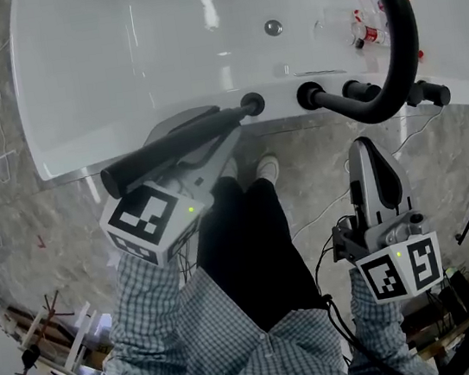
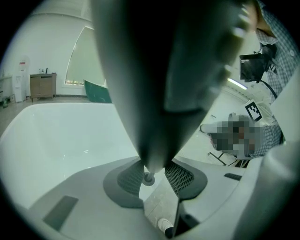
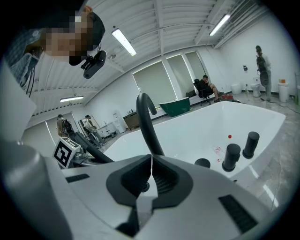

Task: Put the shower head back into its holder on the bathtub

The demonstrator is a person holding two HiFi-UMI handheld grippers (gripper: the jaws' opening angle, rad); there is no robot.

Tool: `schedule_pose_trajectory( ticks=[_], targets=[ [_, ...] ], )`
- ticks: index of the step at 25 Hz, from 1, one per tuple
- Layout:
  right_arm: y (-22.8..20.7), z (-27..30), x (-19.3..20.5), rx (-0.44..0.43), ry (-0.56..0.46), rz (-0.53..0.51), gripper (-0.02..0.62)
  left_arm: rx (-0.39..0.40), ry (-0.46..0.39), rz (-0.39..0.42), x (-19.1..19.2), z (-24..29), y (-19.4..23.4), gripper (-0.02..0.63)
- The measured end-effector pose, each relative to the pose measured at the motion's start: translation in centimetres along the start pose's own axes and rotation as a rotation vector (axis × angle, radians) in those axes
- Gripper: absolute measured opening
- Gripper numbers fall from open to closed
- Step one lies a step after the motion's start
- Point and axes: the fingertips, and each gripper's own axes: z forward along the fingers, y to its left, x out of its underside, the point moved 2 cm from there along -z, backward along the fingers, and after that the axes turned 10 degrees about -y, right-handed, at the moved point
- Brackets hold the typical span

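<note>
At the bathtub (image 1: 112, 69), left gripper (image 1: 223, 134) clamps shower head (image 1: 153, 154), tip seemingly at holder (image 1: 253, 103).

- The shower head (image 1: 177, 143) is a long, dark, slim wand. It lies almost level above the tub's near rim, clamped in the left gripper (image 2: 156, 174), with its far tip at the holder.
- The holder (image 1: 253, 103) is a round black socket on the rim.
- The bathtub (image 1: 111, 61) is white and glossy.
</note>
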Motion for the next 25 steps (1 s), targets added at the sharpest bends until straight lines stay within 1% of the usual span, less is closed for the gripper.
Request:
schedule_pose_trajectory(
  ticks=[2, 5, 9, 25],
  targets=[
    [-0.2, 0.1, 0.2, 0.002, 0.001, 0.003, 0.018, 0.004, 0.013, 0.006, 0.3, 0.4, 0.1, 0.14],
    [-0.4, 0.4, 0.5, -0.003, 0.003, 0.003, 0.018, 0.008, 0.01, 0.011, 0.7, 1.1, 0.2, 0.14],
    [-0.5, 0.9, 0.8, -0.012, 0.003, 0.0, 0.018, 0.019, 0.04, 0.029, 1.0, 1.8, 0.3, 0.14],
    [-2.2, 2.4, 1.6, 0.002, -0.003, 0.015, 0.018, 0.03, 0.101, 0.076, 3.4, 4.3, 1.2, 0.14]
  ],
)
